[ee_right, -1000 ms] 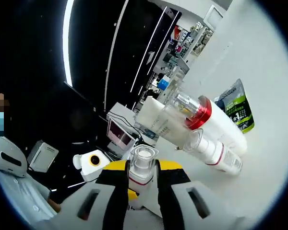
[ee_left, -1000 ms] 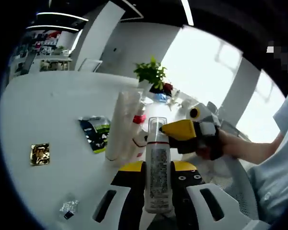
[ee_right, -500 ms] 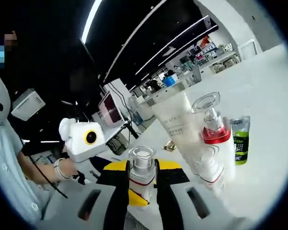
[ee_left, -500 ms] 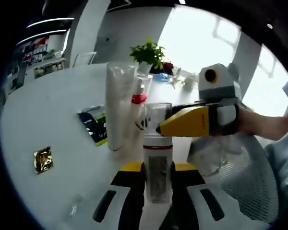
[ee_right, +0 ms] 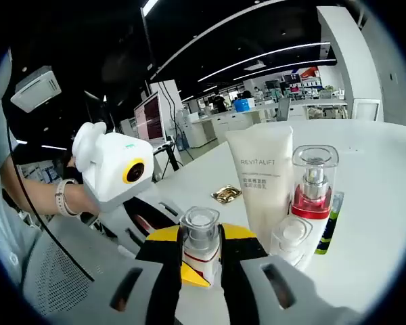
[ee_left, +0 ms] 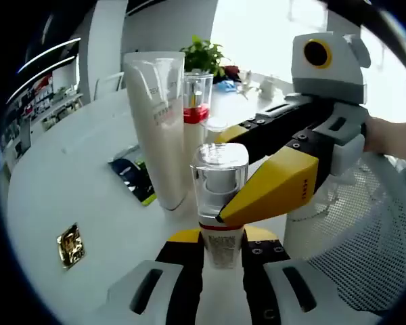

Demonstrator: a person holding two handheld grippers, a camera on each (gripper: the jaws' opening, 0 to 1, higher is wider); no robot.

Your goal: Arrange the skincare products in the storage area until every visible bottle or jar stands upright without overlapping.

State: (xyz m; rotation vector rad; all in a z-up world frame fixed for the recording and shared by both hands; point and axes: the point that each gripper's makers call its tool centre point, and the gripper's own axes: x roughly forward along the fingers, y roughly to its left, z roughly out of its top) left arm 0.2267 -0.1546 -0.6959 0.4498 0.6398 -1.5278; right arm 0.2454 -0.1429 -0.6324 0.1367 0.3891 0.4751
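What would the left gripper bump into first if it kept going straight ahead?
Probably nothing new: the left gripper already holds the clear-capped bottle, so that leads. Beyond it, the right gripper's yellow jaw presses on the cap; then maybe the white tube, though depth is unclear.

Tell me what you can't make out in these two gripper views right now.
- Held bottle, left gripper view: its base, hidden behind both grippers.
- Small bottle, right gripper view: its lower part, behind the right gripper.
- Green pouch: print too small, mostly behind the red-collared bottle.
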